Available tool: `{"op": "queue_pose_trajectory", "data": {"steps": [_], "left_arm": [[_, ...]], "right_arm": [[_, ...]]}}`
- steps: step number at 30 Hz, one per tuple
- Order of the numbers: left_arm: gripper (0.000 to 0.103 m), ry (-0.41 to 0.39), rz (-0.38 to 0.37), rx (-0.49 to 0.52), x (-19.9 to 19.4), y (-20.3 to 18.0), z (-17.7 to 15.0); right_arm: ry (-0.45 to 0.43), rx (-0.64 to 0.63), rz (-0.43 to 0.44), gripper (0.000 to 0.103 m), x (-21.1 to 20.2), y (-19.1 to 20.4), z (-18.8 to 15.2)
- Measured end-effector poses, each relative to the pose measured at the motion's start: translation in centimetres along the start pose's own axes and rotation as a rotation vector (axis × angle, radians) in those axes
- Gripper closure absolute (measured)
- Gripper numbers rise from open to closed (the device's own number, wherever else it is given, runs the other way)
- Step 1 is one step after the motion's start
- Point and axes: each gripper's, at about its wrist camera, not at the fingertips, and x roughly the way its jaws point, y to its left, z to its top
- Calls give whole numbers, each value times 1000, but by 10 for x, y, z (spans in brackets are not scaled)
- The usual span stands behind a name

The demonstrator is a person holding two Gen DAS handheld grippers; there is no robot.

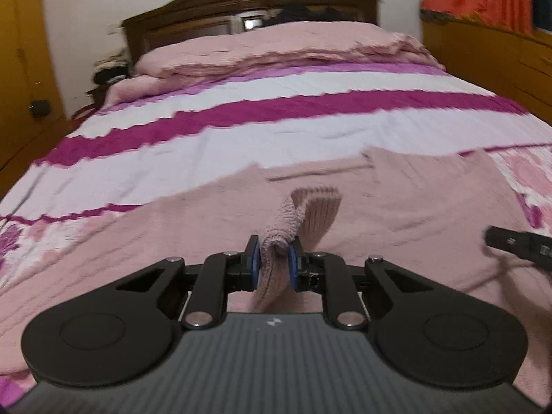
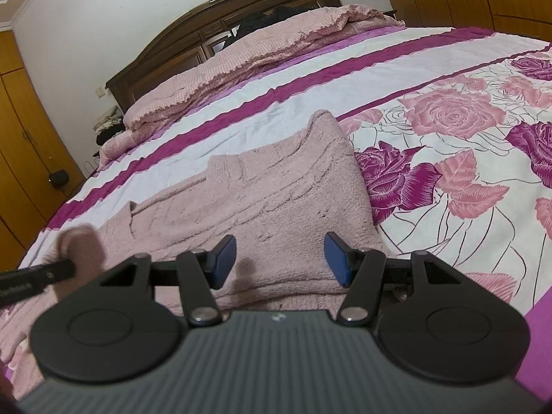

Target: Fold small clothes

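Left gripper level, low over bed, pinched pink sweater fold. Right gripper gaped wide, empty, above sweater.

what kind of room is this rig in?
A home bedroom, most likely. A bed with a dark wooden headboard and a floral bedspread fills both views, with wooden wardrobes along the wall. The left gripper grips a pink knit sweater spread on the bed.
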Motion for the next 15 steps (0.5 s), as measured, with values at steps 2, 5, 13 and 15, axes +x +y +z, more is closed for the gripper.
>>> {"op": "queue_pose_trajectory", "data": {"steps": [2, 5, 13, 15], "left_arm": [[84, 11, 27, -34, 0, 16, 0], [84, 43, 71, -85, 4, 38, -3], [78, 195, 154, -126, 28, 73, -24], [65, 196, 180, -119, 26, 77, -26]], "right_arm": [[0, -1, -1, 44, 0, 0, 0], [0, -5, -3, 44, -1, 0, 0], [0, -15, -9, 44, -2, 3, 1], [1, -24, -9, 44, -3, 7, 2]]}}
